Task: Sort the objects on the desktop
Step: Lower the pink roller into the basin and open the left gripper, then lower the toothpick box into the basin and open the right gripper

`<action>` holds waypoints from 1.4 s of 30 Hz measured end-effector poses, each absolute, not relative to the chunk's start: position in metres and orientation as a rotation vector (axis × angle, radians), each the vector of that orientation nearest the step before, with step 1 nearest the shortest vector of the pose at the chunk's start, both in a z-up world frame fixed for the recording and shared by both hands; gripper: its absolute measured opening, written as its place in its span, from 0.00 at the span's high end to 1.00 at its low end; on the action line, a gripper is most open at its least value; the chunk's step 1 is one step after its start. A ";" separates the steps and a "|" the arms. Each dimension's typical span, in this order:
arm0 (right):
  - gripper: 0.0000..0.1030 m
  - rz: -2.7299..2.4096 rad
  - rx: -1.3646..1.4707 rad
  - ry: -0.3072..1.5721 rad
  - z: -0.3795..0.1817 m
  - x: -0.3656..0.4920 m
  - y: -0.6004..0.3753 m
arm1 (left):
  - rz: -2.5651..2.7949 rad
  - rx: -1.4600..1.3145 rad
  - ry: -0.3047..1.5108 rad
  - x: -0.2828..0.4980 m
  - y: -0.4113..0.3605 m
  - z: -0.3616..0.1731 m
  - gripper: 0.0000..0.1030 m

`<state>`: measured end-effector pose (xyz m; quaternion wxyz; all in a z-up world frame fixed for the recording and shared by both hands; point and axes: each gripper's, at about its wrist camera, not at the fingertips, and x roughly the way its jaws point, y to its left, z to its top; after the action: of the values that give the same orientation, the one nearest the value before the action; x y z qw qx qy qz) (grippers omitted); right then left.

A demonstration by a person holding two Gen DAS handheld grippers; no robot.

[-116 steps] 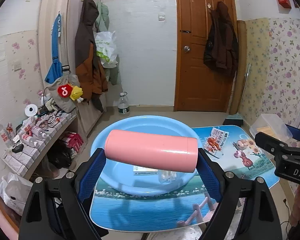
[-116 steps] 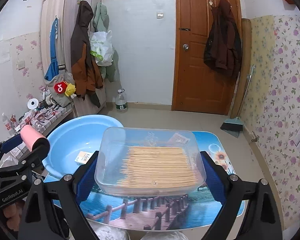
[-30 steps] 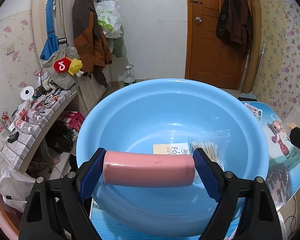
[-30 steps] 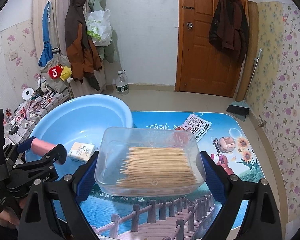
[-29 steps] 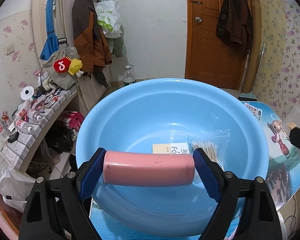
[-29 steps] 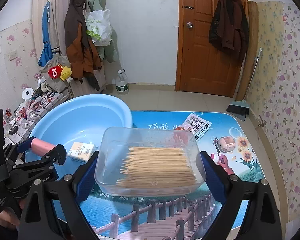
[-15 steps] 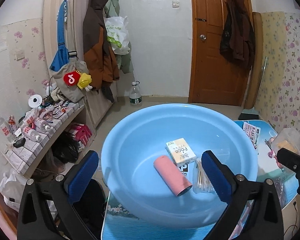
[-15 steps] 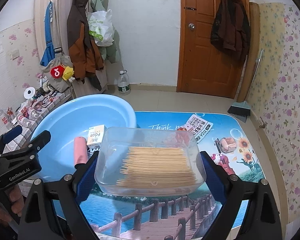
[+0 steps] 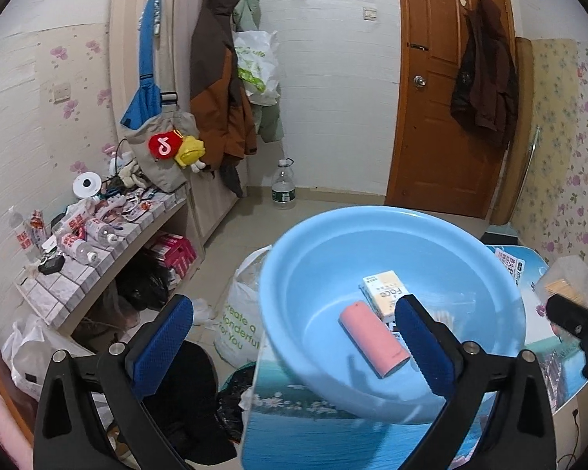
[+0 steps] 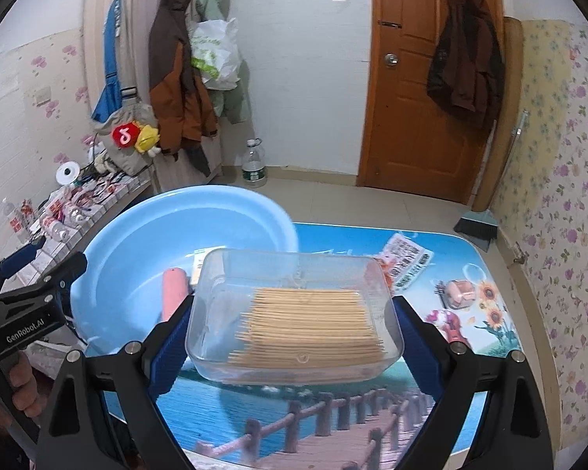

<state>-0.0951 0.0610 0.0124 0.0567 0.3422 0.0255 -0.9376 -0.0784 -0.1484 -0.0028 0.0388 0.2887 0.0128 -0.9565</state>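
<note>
Basin floor crowded at right, open at left

In the blue basin (image 9: 294,274), the pink cylinder (image 9: 372,338), small box (image 9: 386,291) and swab bag (image 9: 450,313) fill the floor from 12 to 4 o'clock; the 9 o'clock side lies bare. On the surface (image 10: 431,399), a leaflet (image 10: 407,254) sits at 1 o'clock.

A pink cylinder (image 9: 373,339) lies on its side in the light-blue basin (image 9: 501,293), beside a small cream box (image 9: 384,291). A clear plastic tray (image 10: 294,315) of wooden sticks (image 10: 309,323) sits level above the picture-printed table.
</note>
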 end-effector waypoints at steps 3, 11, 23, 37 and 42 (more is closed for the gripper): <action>0.08 -2.821 1.023 0.108 0.015 -0.099 0.048 | -2.932 0.872 0.049 -0.076 -0.156 -0.001 0.00; 0.08 -2.746 0.999 0.127 0.008 -0.121 0.010 | -2.923 0.882 0.070 -0.075 -0.171 -0.004 0.00; 0.08 -2.701 1.149 0.162 -0.030 -0.153 -0.011 | -2.897 0.916 0.110 -0.080 -0.189 -0.017 0.00; 0.00 -2.679 1.150 0.307 -0.038 -0.155 -0.022 | -2.892 0.938 0.111 -0.082 -0.186 -0.025 0.00; 0.00 -2.681 1.141 0.260 -0.033 -0.150 -0.017 | -2.900 0.928 0.103 -0.080 -0.184 -0.023 0.00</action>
<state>-0.1504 -0.0168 -0.0329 0.1079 0.3879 0.0883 -0.9111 -0.0801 -0.1841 -0.0229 0.0474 0.3043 0.0336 -0.9508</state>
